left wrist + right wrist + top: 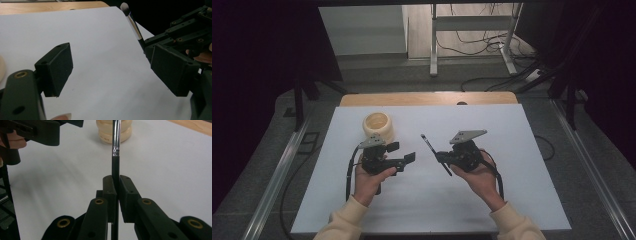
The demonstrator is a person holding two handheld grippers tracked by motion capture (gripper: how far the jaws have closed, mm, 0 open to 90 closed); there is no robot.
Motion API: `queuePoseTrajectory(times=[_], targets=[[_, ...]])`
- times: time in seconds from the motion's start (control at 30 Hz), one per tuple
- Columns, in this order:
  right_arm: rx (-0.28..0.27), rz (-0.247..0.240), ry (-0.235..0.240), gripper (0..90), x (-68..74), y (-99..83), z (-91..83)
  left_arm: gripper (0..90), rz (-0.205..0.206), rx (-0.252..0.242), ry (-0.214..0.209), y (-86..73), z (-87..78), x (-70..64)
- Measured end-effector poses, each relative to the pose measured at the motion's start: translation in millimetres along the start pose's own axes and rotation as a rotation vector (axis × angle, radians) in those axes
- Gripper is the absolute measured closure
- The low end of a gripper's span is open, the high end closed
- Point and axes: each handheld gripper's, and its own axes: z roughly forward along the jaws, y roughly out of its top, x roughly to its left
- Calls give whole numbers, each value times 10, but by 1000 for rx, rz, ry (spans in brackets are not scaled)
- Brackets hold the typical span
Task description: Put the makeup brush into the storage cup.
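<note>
Tabletop (522, 200): the white surface before you, with a wooden strip along its far edge; both of your hands work above its near half.

Left gripper (404, 152): held in your left hand, near the middle-left of the tabletop; its fingers (56, 68) stand wide apart with nothing between them, pointing toward the right gripper.

Right gripper (438, 156): held in your right hand, right of centre; its fingers (110, 188) are pressed together on the brush handle.

Jar (377, 126): a cream, ribbed, open-topped pot standing upright on the tabletop just beyond your left gripper.

Brush (430, 146): a slim make-up brush with a black handle, silver ferrule and dark tip, clamped in your right gripper; it slants up and away from the fingers, clear of the tabletop, its tip well apart from the jar.
</note>
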Motion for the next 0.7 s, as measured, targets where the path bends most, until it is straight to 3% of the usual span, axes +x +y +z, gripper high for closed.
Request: queuePoseTrajectory(times=[0.7], targets=[[-25,-11,-5,837,25,-3,16,210,-42,-1,-50,101,188,8]])
